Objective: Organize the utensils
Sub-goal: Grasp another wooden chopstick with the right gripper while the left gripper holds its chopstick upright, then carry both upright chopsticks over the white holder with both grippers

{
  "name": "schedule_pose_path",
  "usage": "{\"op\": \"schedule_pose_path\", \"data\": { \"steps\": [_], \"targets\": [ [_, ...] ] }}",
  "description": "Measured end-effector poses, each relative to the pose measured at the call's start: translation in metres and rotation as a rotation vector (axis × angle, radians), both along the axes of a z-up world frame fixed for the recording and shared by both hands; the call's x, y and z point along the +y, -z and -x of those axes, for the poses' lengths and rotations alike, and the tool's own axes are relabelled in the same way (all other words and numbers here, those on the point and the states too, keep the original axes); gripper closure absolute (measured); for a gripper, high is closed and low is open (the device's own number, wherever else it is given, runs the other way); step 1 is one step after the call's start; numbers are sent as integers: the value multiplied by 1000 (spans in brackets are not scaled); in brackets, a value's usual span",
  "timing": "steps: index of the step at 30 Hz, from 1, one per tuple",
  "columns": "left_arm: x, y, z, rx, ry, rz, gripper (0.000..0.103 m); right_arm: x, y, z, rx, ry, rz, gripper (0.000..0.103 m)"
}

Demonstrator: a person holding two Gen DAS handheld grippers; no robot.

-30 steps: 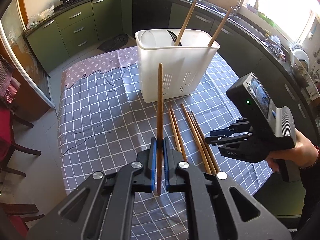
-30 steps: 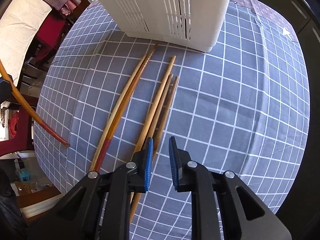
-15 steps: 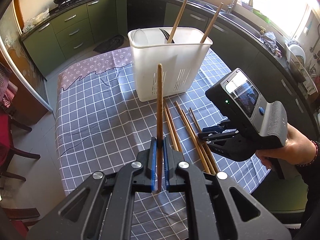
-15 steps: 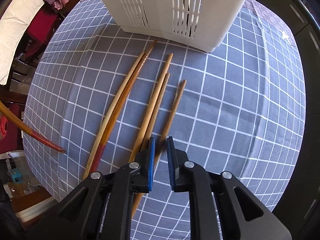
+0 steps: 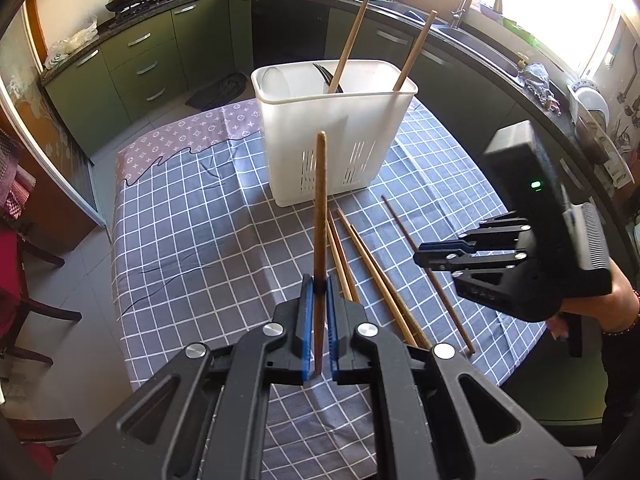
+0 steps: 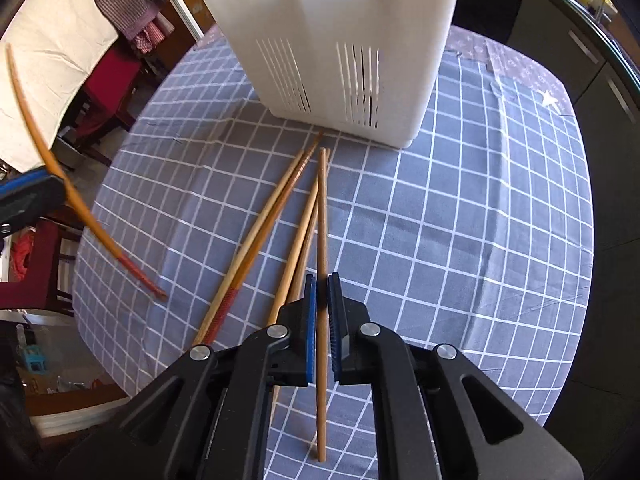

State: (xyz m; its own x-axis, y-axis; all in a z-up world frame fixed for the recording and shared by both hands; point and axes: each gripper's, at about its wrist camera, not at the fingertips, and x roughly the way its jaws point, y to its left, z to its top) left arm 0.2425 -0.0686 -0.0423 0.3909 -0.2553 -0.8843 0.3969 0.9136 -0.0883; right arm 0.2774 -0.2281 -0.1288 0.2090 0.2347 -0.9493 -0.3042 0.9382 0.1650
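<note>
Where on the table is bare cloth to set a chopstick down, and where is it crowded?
Bare: the checked cloth left of the basket, out to the table's left edge, and the stretch right of the loose chopsticks in the right wrist view. Crowded: directly in front of the basket, where those chopsticks lie fanned out.
</note>
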Motion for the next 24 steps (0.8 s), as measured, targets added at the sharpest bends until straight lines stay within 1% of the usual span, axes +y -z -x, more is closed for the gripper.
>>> {"op": "schedule_pose_path", "data": {
  "steps": [2, 5, 7, 10, 12, 15, 24],
  "targets": [
    [1, -3, 1, -5, -2, 0, 97, -11, -23, 11, -51, 5, -47, 96],
    [1, -4, 4, -6, -1, -5, 97, -28, -53, 27, -133, 15, -89, 96],
    [2, -6, 6, -9, 0, -10, 97, -39, -70, 38, -174, 26, -112, 96],
    [1, -7, 7, -13, -2, -16, 97, -49, -85, 53, -229, 34, -124, 96],
    [1, -8, 7, -16, -5, -20, 97, -53, -90, 58, -249, 39, -116, 96],
    [1, -8, 9, -17, -6, -25, 97, -56, -89, 63, -266, 38, -113, 96],
    [-1, -16, 14, -33, 0, -35, 97, -56, -87, 67, -278, 30, -129, 96]
  ]
}}
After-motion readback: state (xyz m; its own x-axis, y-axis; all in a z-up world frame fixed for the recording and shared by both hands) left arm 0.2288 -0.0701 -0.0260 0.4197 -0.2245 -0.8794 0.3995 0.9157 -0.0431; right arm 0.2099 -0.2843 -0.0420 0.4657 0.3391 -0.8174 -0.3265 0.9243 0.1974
